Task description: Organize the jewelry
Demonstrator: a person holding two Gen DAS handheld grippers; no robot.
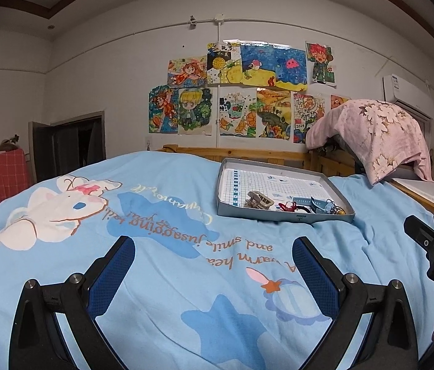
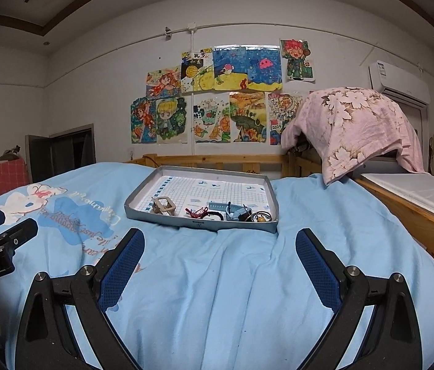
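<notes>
Blue cartoon duvet (image 2: 217, 277), wall drawings (image 2: 217, 92), pink cloth (image 2: 355, 123).

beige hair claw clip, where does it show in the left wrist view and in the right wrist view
Left wrist view: the beige hair claw clip lies right of centre, at the near left of the grey tray.
Right wrist view: the clip sits left of centre, again at the tray's near left.
Shared landmark: the red clip lies just to its right in both.

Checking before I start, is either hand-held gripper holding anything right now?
Nothing is held: the left hand-held gripper and right hand-held gripper are both open above the blue bedspread.
</notes>
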